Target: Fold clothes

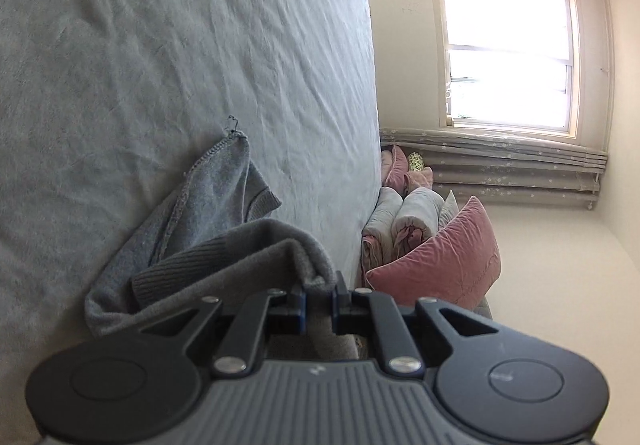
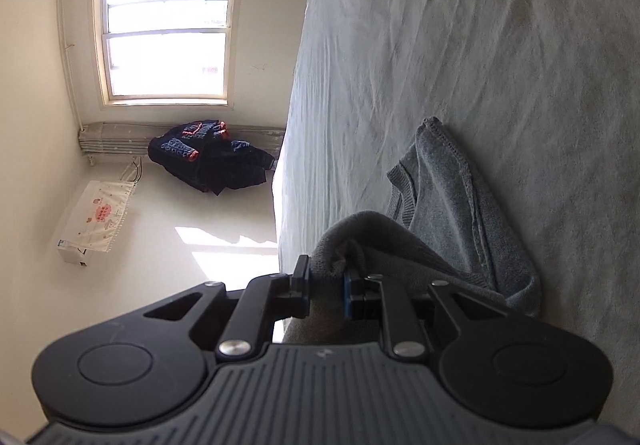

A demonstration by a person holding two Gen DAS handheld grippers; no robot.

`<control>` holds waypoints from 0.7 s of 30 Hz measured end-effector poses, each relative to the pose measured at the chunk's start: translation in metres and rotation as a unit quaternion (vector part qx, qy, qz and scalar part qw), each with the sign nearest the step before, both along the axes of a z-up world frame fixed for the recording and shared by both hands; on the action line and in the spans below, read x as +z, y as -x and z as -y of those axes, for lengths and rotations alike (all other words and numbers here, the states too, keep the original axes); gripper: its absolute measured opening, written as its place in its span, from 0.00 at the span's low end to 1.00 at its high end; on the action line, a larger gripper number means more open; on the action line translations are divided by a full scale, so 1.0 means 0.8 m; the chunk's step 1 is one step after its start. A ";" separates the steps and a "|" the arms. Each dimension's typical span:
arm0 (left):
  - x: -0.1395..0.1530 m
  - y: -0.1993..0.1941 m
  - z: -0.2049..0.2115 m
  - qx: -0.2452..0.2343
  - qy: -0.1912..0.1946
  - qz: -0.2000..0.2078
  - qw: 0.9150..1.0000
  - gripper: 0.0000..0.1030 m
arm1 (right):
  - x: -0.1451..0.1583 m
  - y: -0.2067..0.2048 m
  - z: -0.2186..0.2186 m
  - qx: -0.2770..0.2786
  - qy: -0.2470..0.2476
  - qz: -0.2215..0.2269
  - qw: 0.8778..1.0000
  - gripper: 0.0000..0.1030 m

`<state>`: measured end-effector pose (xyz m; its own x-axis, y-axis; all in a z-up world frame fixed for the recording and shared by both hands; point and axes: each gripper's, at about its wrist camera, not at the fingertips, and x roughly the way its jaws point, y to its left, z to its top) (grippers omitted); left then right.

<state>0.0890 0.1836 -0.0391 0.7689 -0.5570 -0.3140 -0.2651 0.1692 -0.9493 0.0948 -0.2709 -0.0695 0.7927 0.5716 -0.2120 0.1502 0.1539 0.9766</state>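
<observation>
We see the left gripper [image 1: 319, 291] with its fingers [image 1: 301, 305] clenched on a bunched edge of the grey sweater [image 1: 208, 229], and the right gripper [image 2: 326, 285] likewise pinching a fold of that sweater between its fingers [image 2: 349, 295]. The rest of the sweater drapes down onto the wrinkled pale bed sheet [image 1: 180, 45]. Pink pillow [image 1: 444, 257] and rolled bedding sit beyond the bed edge, window [image 1: 508, 49] behind.

I see a bed [image 1: 180, 45] covered by a pale grey, finely wrinkled sheet [image 2: 460, 45]. One grey knit garment [image 1: 216, 213] lies bunched on it, its stitched hem edge resting on the sheet near the bed's side edge.
</observation>
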 end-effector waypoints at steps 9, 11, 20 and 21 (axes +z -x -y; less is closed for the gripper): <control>-0.023 -0.067 0.003 -0.023 -0.055 -0.028 0.998 0.13 | -0.035 -0.028 0.009 -0.009 0.015 -0.052 0.999 0.22; -0.027 -0.078 0.000 -0.037 -0.058 -0.029 0.997 0.20 | -0.036 -0.029 0.011 -0.007 0.015 -0.051 0.999 0.28; -0.012 -0.086 -0.017 -0.066 -0.177 0.058 0.980 0.49 | -0.004 0.003 0.018 -0.008 0.092 0.037 0.995 0.52; -0.007 -0.087 -0.015 -0.070 -0.207 0.071 0.973 0.49 | -0.001 0.005 0.016 -0.009 0.114 0.045 0.992 0.52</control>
<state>0.1582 0.1959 -0.0447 0.7467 -0.5072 -0.4303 -0.0835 0.5704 -0.8171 0.0910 -0.2839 -0.0701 0.8239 0.5024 -0.2624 0.0692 0.3704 0.9263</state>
